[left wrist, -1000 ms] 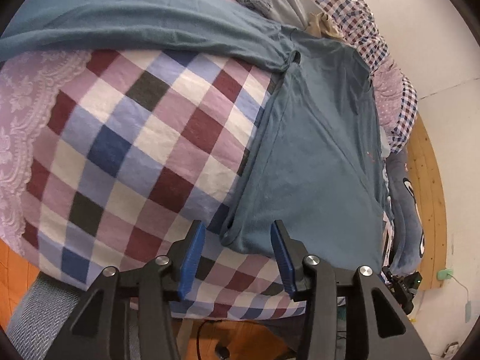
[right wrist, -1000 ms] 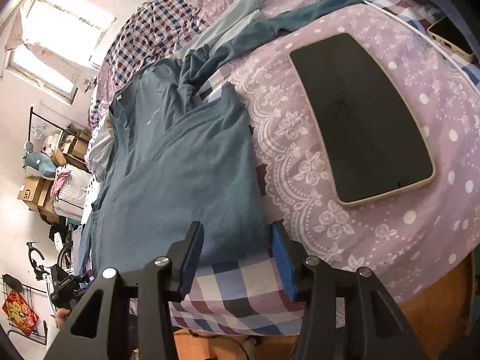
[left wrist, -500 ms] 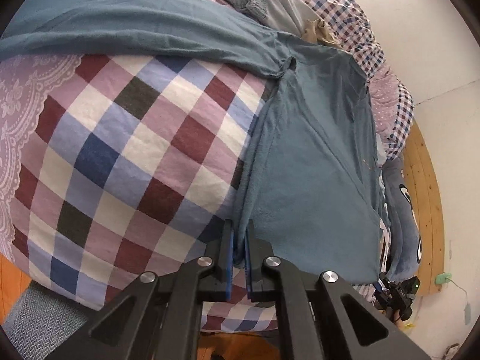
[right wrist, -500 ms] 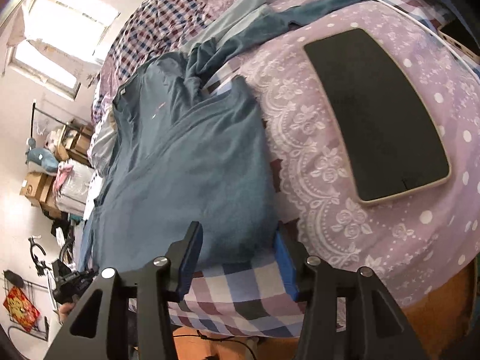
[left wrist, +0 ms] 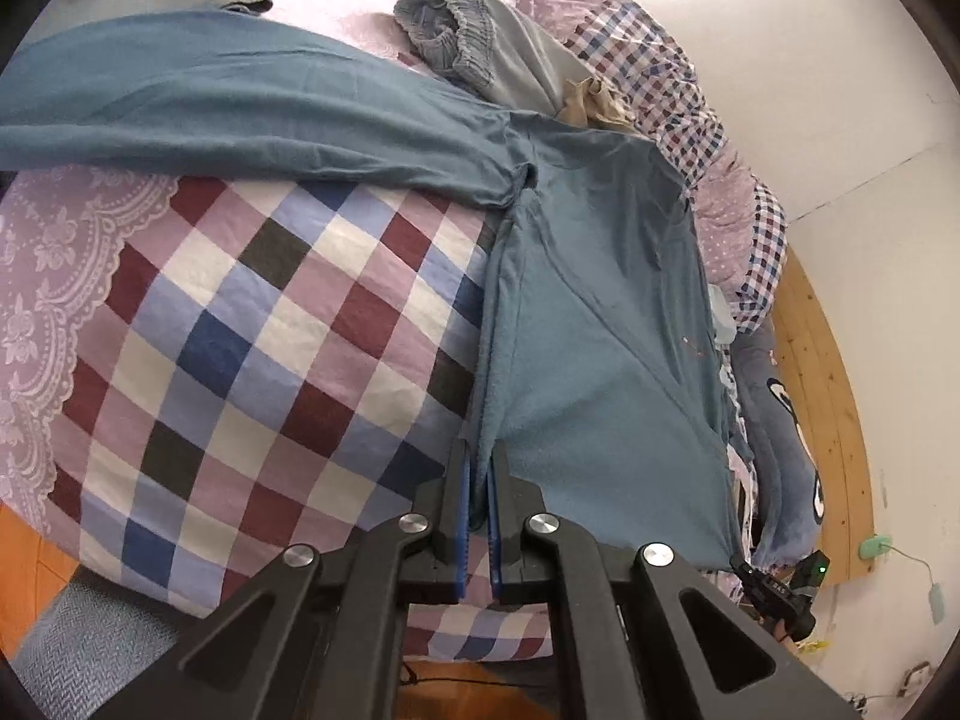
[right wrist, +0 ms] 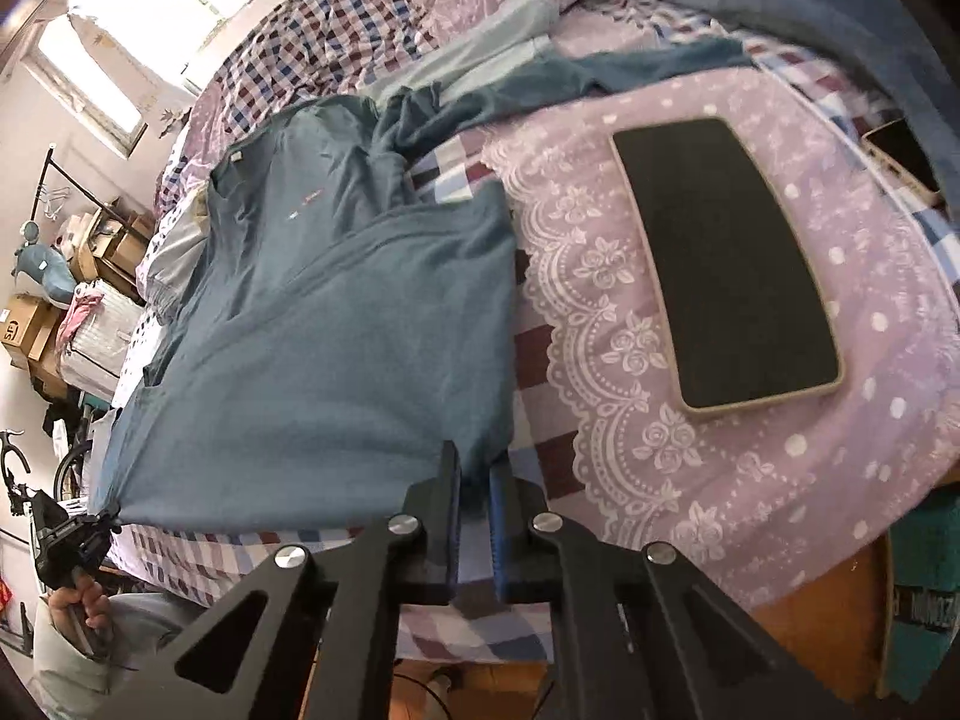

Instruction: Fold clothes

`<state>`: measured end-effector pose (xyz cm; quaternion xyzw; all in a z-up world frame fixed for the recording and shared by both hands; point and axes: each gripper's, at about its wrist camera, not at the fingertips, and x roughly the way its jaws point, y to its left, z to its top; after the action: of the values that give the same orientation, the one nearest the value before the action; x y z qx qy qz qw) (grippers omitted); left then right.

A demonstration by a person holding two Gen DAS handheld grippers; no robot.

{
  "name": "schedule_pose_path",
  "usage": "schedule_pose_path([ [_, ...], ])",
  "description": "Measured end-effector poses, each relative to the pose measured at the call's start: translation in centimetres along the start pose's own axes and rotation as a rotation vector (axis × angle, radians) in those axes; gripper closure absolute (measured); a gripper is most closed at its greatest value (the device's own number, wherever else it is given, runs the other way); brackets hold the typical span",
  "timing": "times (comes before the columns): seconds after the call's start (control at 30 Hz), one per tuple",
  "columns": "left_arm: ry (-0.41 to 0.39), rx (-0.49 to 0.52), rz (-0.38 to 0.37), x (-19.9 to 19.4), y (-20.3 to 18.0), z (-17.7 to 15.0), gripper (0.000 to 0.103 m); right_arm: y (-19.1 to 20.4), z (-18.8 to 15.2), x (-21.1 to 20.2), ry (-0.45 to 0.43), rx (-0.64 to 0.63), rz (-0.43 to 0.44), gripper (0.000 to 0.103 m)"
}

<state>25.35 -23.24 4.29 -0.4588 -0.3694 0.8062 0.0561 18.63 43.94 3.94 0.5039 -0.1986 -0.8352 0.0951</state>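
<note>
Teal long-sleeve shirt (left wrist: 600, 324) lies on bed, ahead of left gripper (left wrist: 478, 498). Left gripper pressed together, pinching shirt's hem corner between blue pads. One sleeve (left wrist: 252, 114) stretches far to gripper's left across checkered bedspread (left wrist: 258, 324). Grey garment (left wrist: 480, 42) bunched beyond sleeve. Wooden floor (left wrist: 822, 396) off to gripper's right.

Right wrist view: right gripper (right wrist: 474, 510) pressed nearly together, pinching opposite hem corner of shirt (right wrist: 336, 360). Shirt body spreads ahead and to gripper's left. Black tablet (right wrist: 726, 264) lies flat on lilac lace blanket (right wrist: 648, 468), ahead and to gripper's right. Cardboard boxes (right wrist: 36, 324) far left.
</note>
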Motion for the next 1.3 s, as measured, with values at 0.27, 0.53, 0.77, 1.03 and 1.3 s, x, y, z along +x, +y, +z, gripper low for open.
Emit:
schedule_pose_path([
  [0.27, -0.014, 0.017, -0.059, -3.1, -0.5, -1.7, 0.100, 0.8, -1.6, -4.8, -0.057, -0.008, -0.025, 0.098],
  [0.53, 0.016, -0.007, -0.066, -3.7, -0.1, -2.1, 0.100, 0.8, -1.9, -4.3, -0.041, 0.012, -0.062, 0.097],
  [0.77, 0.094, -0.036, 0.083, -1.2, 0.0, -2.0, 0.099, 0.2, -1.6, -1.2, 0.032, 0.017, -0.168, 0.090],
  [1.03, 0.102, -0.060, 0.216, -1.2, 0.6, -2.2, 0.082, -2.2, -1.2, -3.0, -0.084, 0.151, -0.240, 0.073],
  [1.3, -0.087, 0.103, 0.004, -3.2, -3.9, -0.9, 0.035, 0.9, 0.7, -3.0, -0.237, 0.075, -0.124, 0.055],
])
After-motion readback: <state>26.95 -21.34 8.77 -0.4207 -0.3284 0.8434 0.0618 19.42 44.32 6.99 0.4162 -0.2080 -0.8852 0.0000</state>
